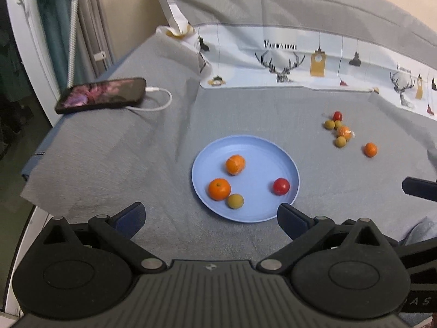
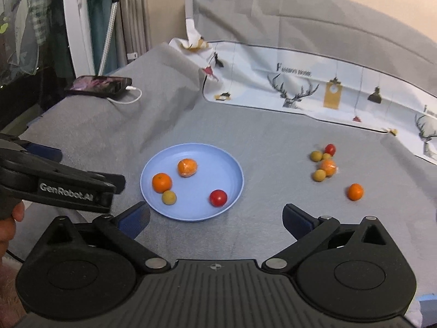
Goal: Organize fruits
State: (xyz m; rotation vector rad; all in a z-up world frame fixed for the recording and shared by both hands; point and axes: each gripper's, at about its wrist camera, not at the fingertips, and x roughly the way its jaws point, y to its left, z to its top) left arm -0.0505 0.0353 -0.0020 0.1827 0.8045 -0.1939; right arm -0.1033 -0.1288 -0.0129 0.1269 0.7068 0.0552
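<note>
A light blue plate (image 1: 256, 199) lies on the grey cloth and holds two oranges (image 1: 219, 189), a red tomato (image 1: 281, 186) and a small green fruit (image 1: 235, 201). To its right, on the cloth, is a loose cluster of small green, red and orange fruits (image 1: 338, 129), with a lone orange (image 1: 370, 149) beside it. My left gripper (image 1: 210, 210) hangs open above the plate's near edge with nothing between its fingers. In the right wrist view my right gripper (image 2: 215, 211) is also open and empty, near the plate (image 2: 196, 207), with the loose cluster (image 2: 323, 161) off to its right.
A phone (image 1: 101, 95) on a white charging cable lies at the back left near the table's edge. A printed white cloth (image 1: 300, 63) runs along the back. The left gripper (image 2: 87, 166) and a person's hand (image 2: 11, 218) fill the left of the right wrist view.
</note>
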